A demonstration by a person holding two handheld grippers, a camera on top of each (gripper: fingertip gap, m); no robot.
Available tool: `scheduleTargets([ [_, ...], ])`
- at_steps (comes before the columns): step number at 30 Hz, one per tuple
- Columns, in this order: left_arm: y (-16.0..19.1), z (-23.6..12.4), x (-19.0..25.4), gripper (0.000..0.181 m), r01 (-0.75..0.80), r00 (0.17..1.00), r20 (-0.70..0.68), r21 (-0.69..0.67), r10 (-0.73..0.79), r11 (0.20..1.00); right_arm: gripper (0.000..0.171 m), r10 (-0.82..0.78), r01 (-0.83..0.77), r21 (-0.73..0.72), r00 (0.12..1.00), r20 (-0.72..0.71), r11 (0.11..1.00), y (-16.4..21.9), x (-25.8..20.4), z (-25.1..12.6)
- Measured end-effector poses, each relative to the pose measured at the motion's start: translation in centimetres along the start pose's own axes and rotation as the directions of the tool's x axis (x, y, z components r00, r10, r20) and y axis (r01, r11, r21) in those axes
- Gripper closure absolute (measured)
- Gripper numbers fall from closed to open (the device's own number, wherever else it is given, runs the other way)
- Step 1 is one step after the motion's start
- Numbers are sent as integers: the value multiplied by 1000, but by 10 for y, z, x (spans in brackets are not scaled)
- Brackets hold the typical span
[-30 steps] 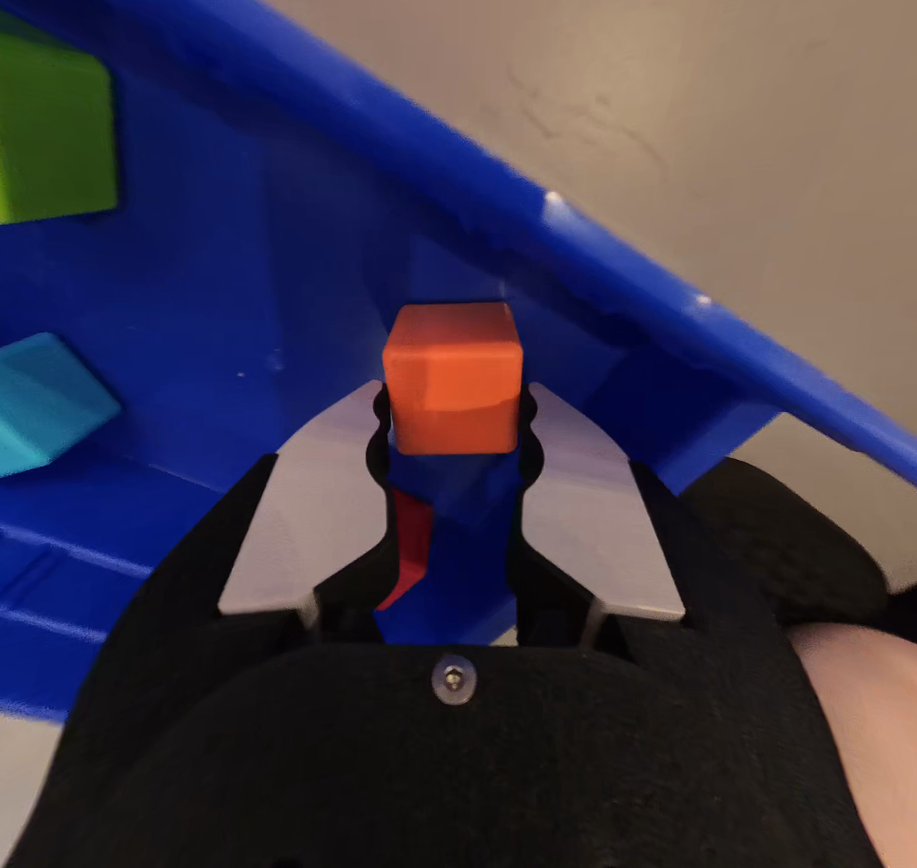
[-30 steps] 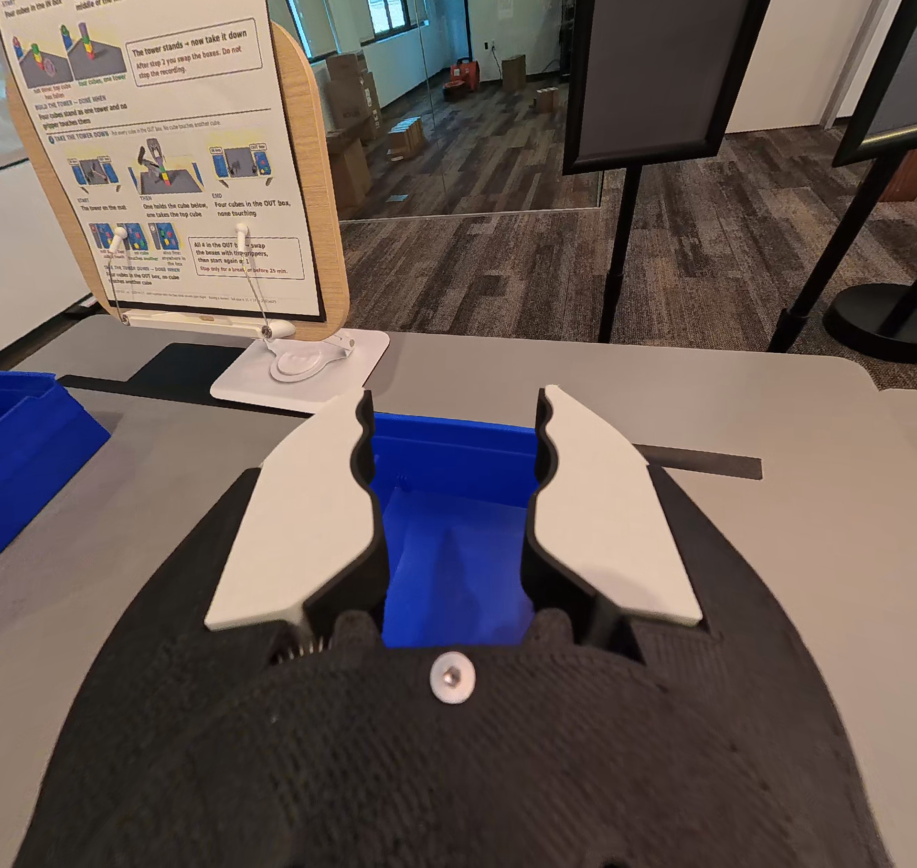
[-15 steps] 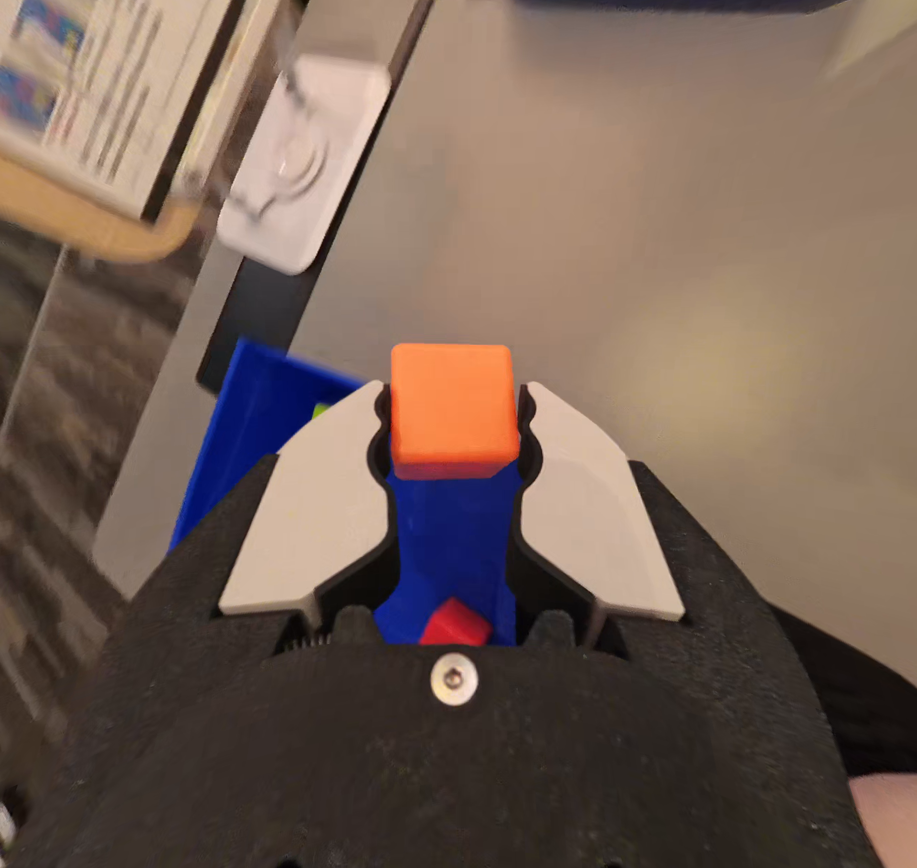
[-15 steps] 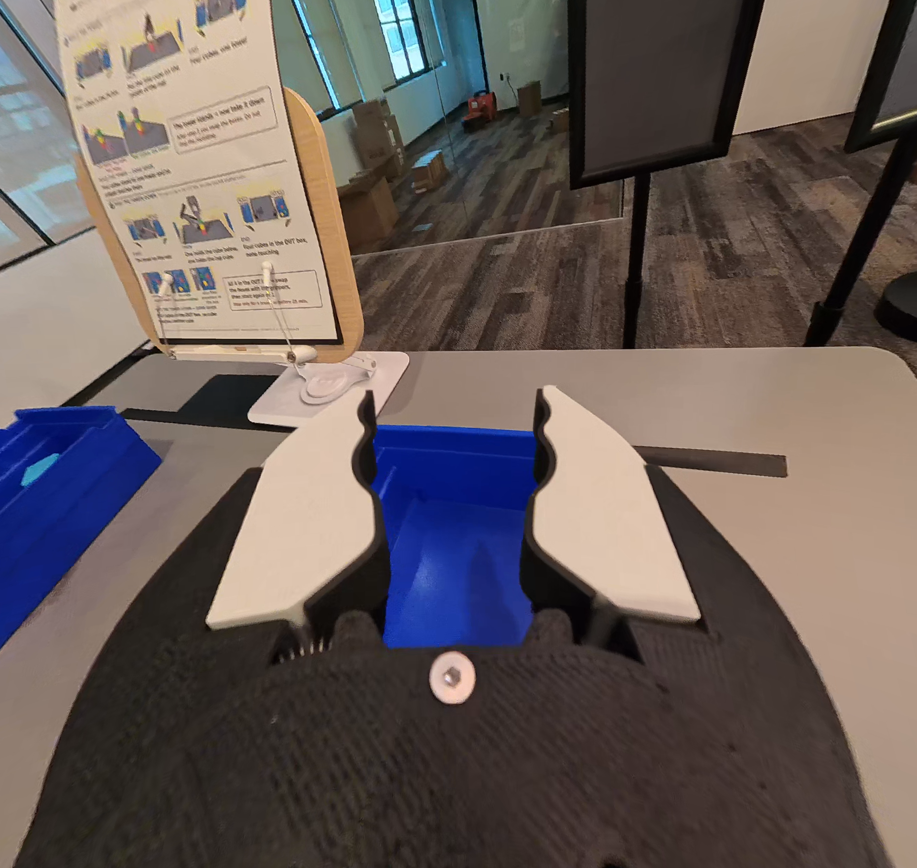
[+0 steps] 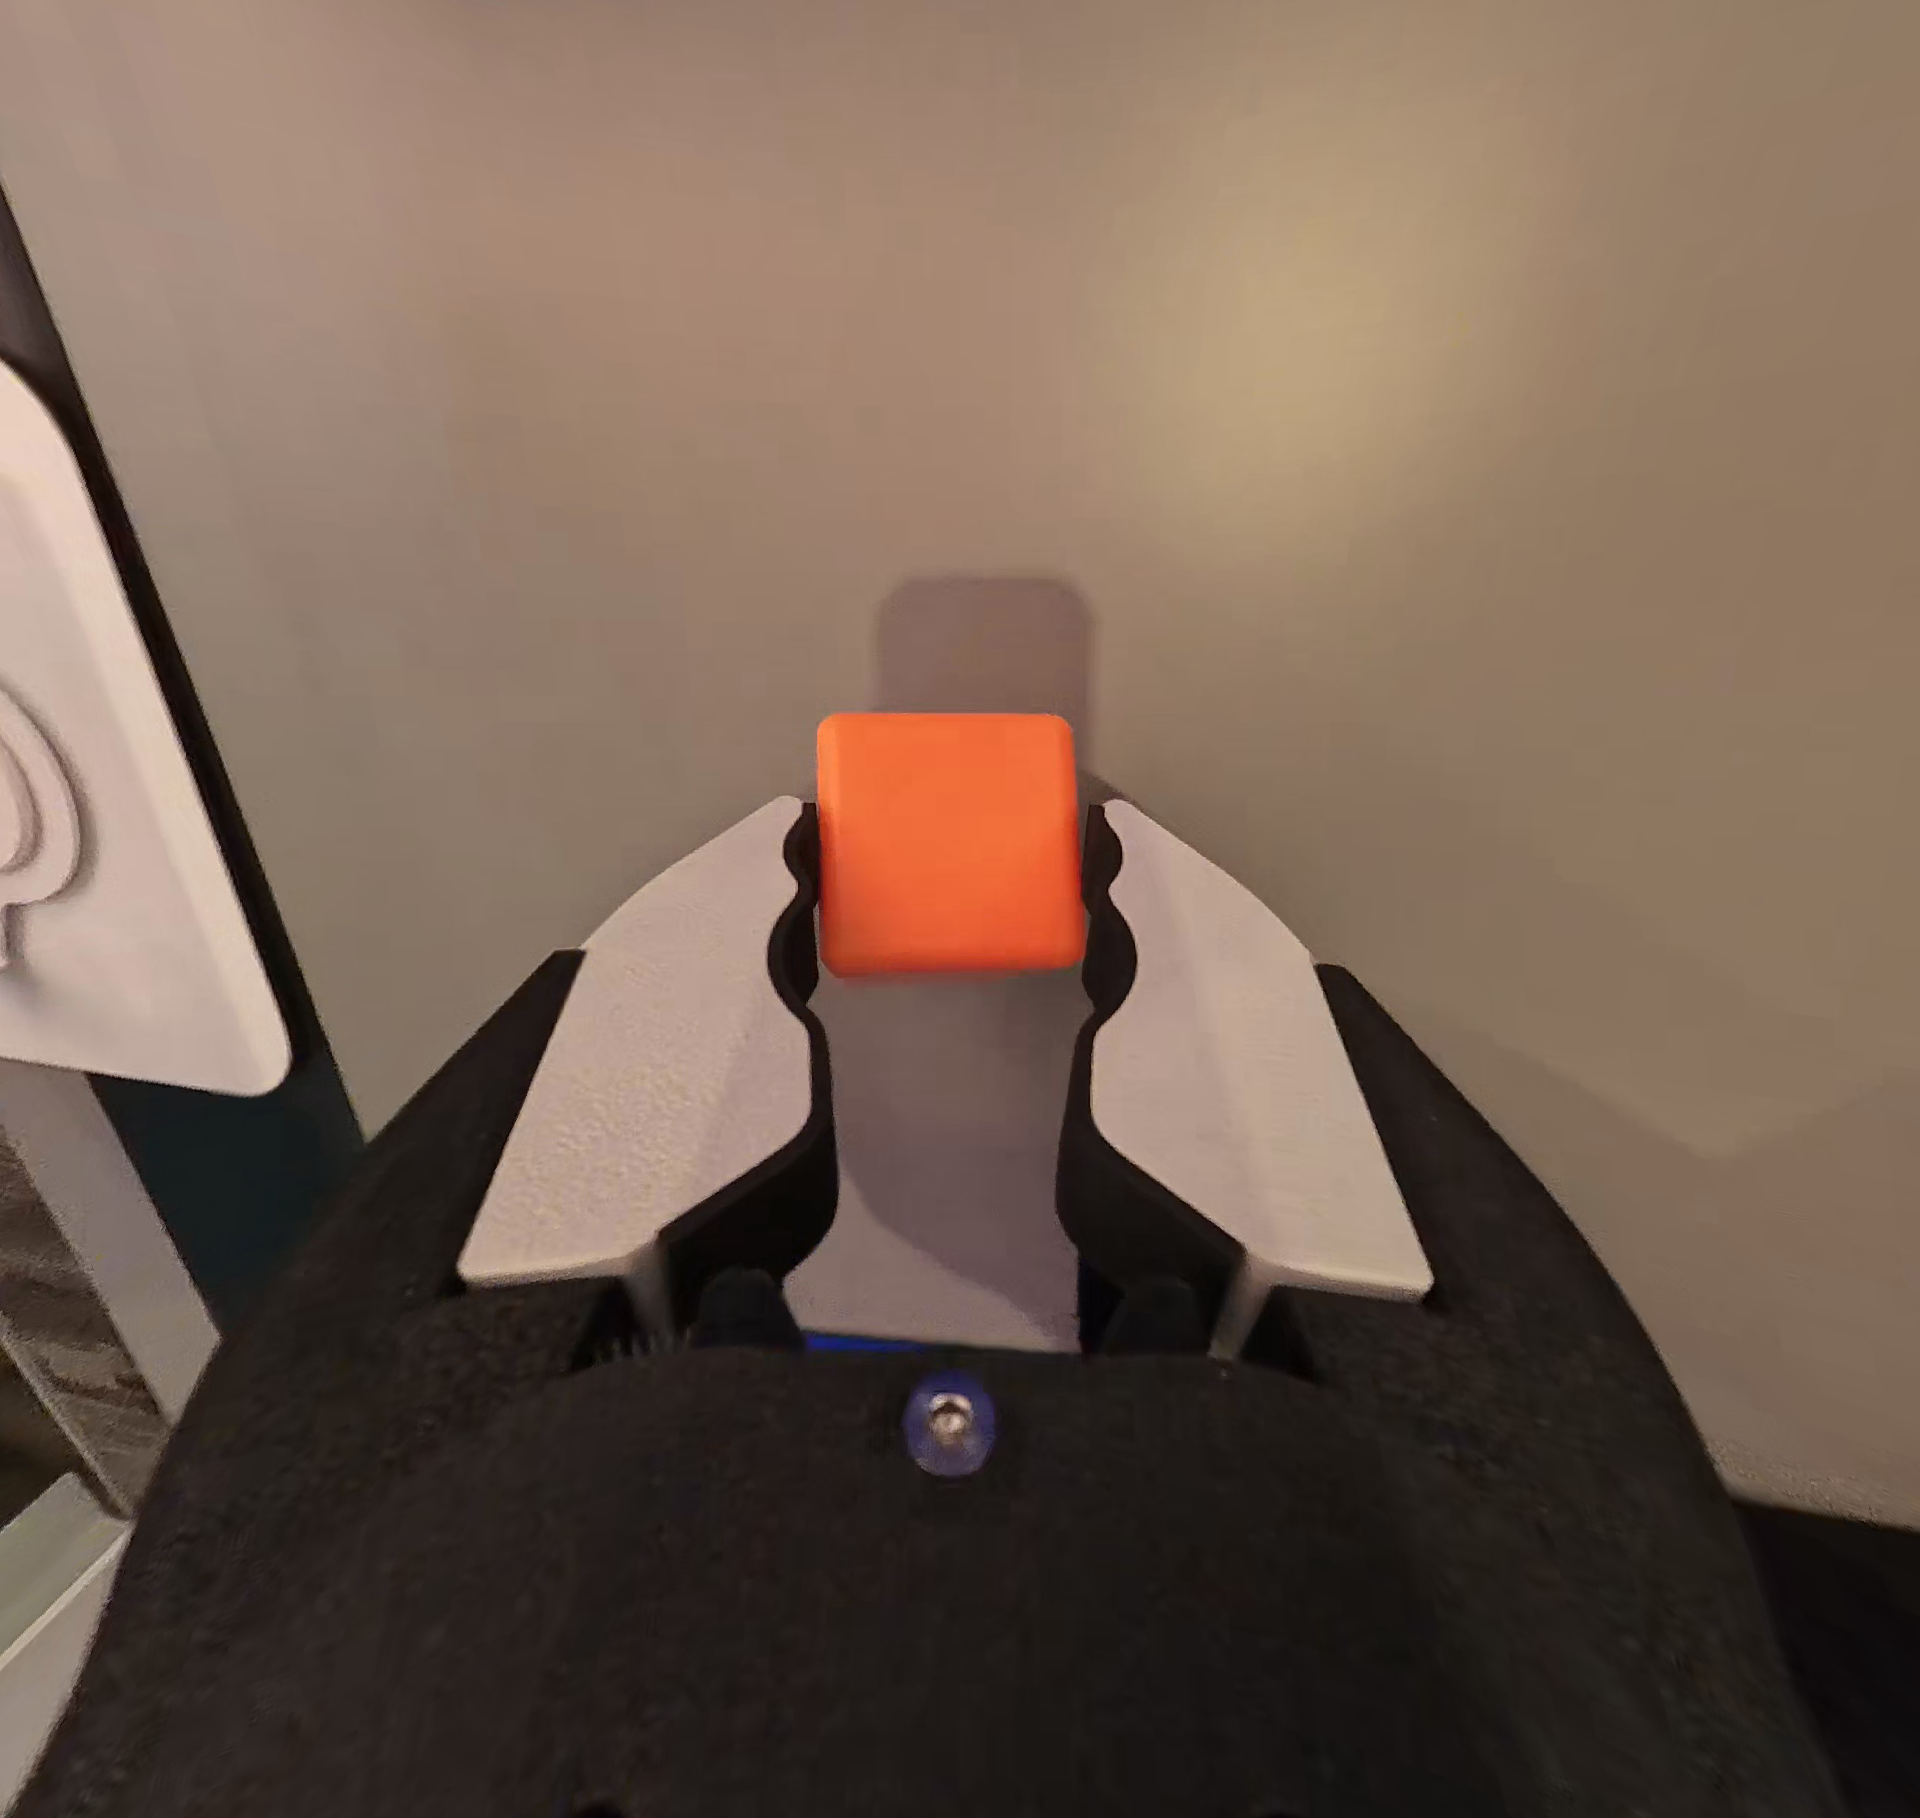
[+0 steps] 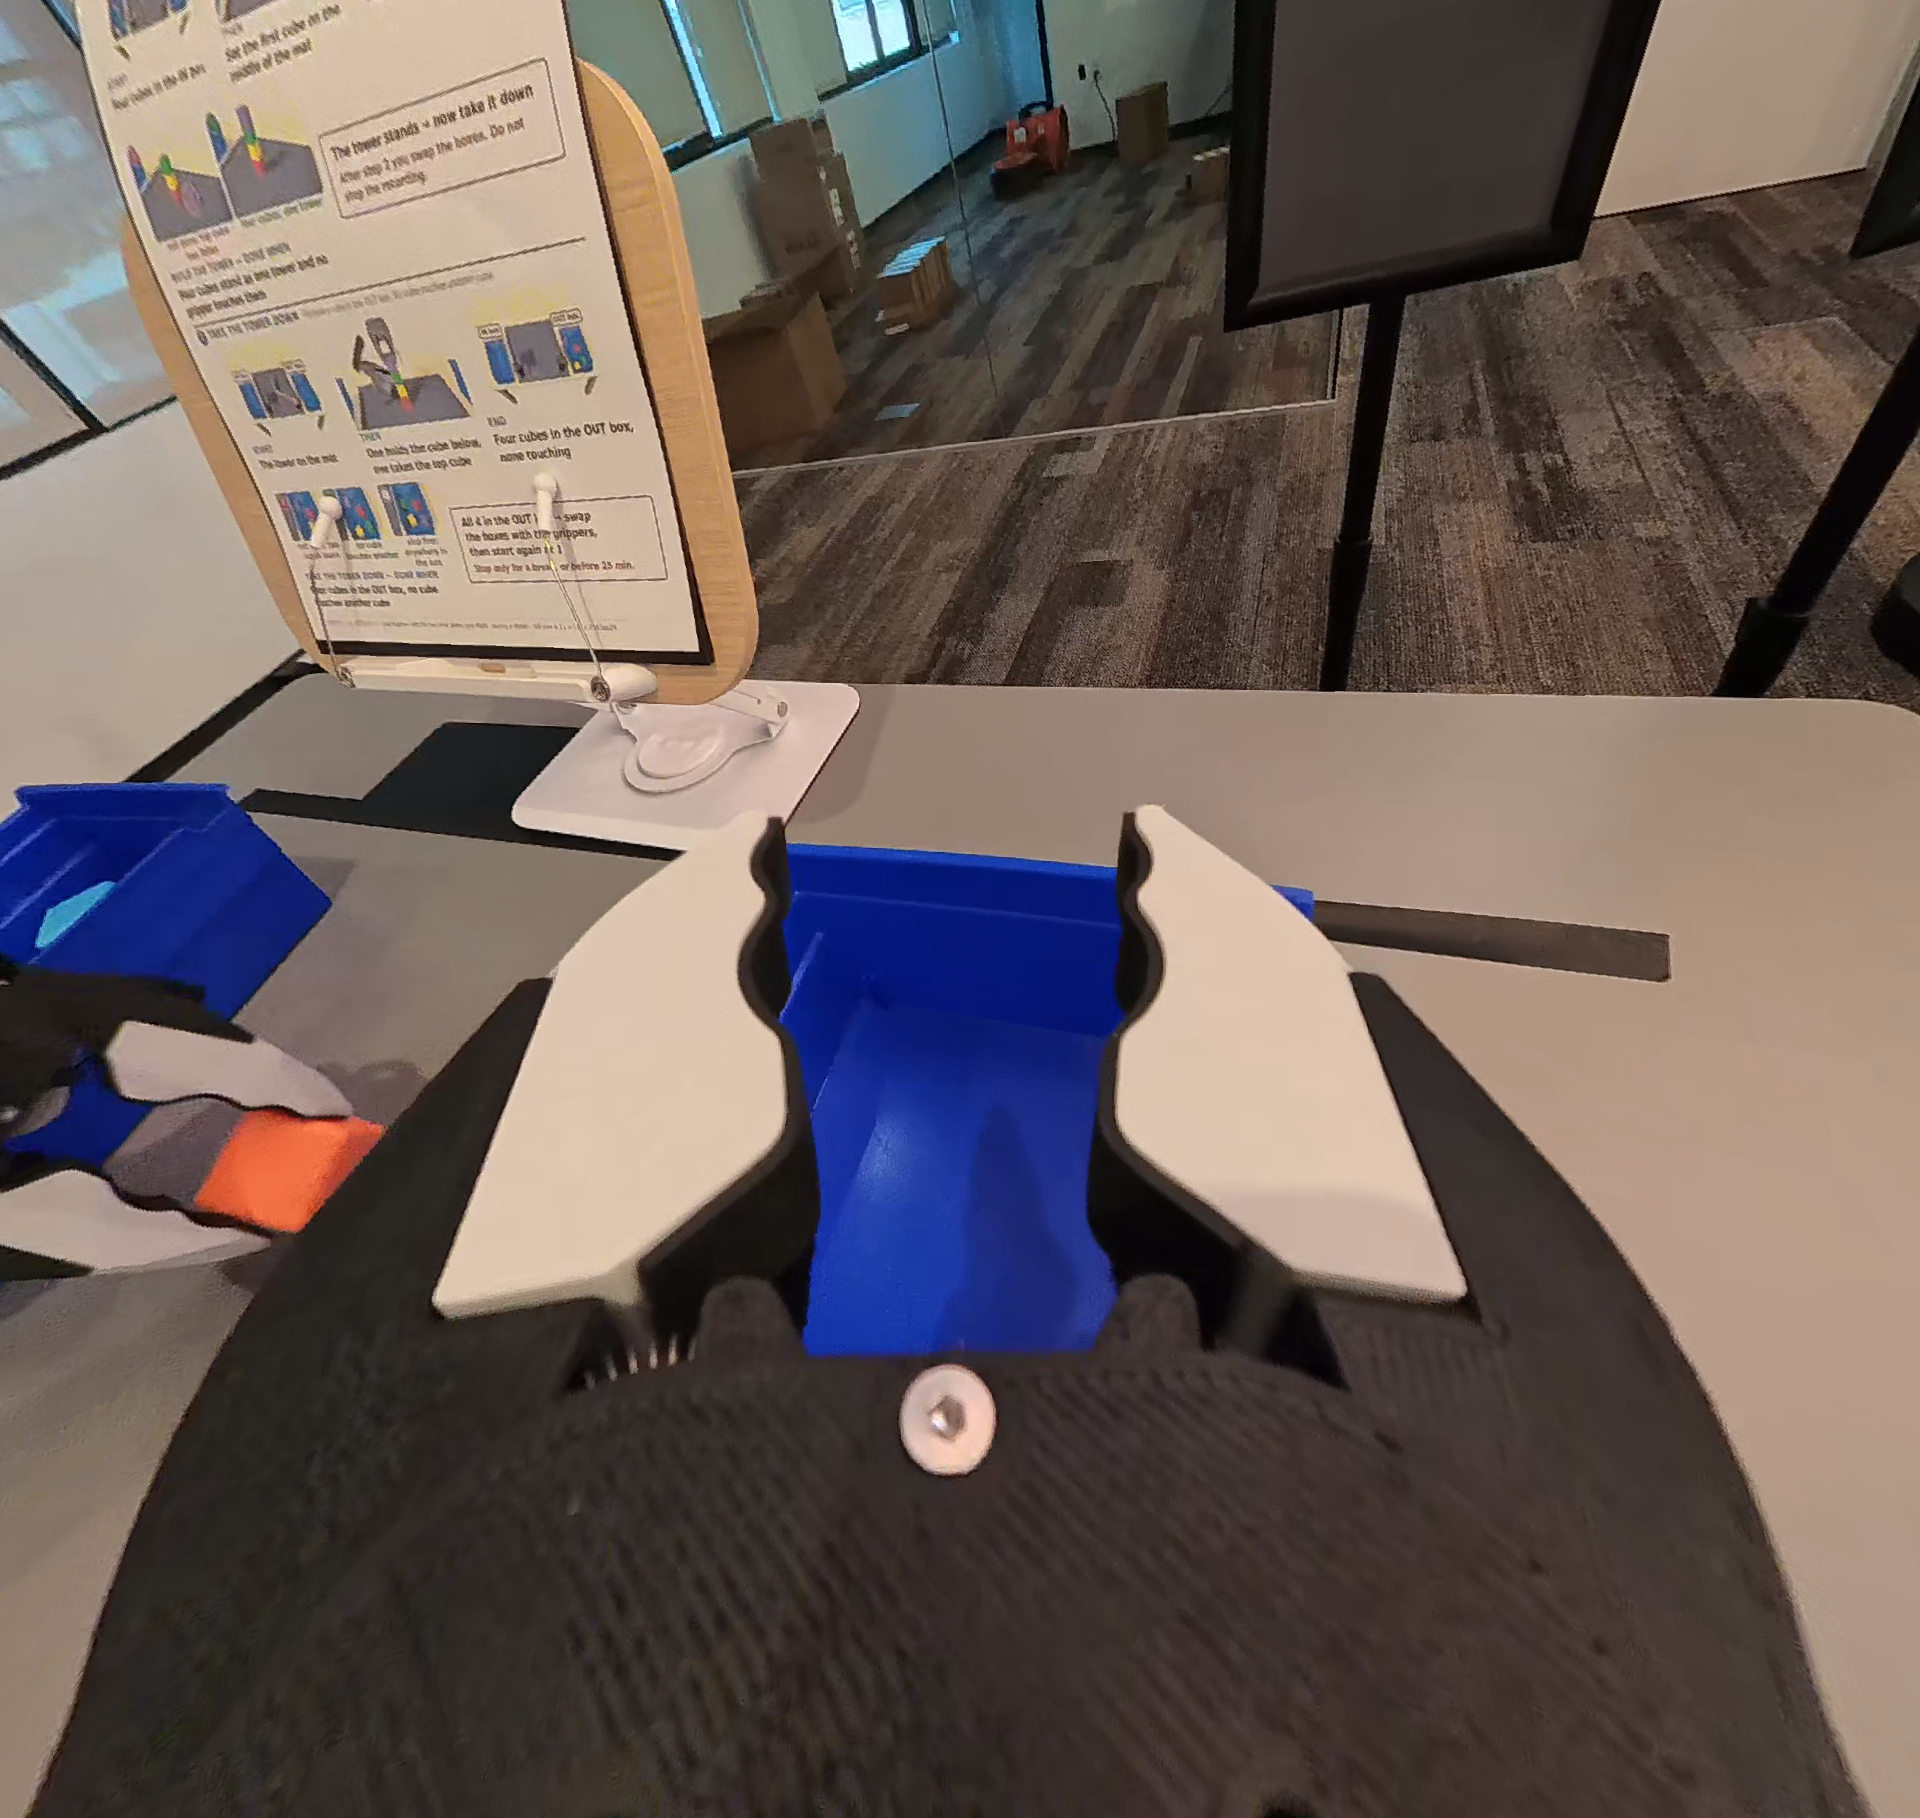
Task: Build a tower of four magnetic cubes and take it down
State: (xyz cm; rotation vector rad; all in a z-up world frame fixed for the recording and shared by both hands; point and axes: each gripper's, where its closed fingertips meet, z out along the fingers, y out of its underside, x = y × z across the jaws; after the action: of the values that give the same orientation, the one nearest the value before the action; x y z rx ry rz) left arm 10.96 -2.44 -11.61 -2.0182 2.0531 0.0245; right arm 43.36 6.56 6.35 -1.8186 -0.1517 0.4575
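My left gripper (image 5: pixel 948 838) is shut on an orange cube (image 5: pixel 945 841) and holds it over the bare grey mat (image 5: pixel 1299 366), its shadow just beyond it. The same gripper and the orange cube (image 6: pixel 281 1178) show at the left edge of the right wrist view, low over the mat. My right gripper (image 6: pixel 943 859) is open and empty, hovering over an empty blue box (image 6: pixel 956 1124). A second blue box (image 6: pixel 156 895) at far left holds a light blue cube (image 6: pixel 73 911); its other contents are hidden.
A white stand base (image 6: pixel 691 766) holds an instruction board (image 6: pixel 405 272) at the table's back; the base also shows at left in the left wrist view (image 5: pixel 114 833). A dark strip (image 6: pixel 1486 949) lies behind the empty box. Sign stands (image 6: pixel 1361 521) are on the floor beyond. My right fingertips sit around 40 centimeters from my left ones.
My left gripper has carried the orange cube out of the left blue box and over the grey mat. My right gripper has stayed open over the empty box, with a slight shift.
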Motion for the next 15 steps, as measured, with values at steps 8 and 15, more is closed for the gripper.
scheduleTargets([
  [8,-15,19,6,133,26,997,-81,85,-19,996,109,32,-32,8,999,37,999,-1,0,-1],
  [15,-9,27,12,133,9,992,-128,78,1,997,109,34,-34,12,998,52,999,-3,-1,0],
])
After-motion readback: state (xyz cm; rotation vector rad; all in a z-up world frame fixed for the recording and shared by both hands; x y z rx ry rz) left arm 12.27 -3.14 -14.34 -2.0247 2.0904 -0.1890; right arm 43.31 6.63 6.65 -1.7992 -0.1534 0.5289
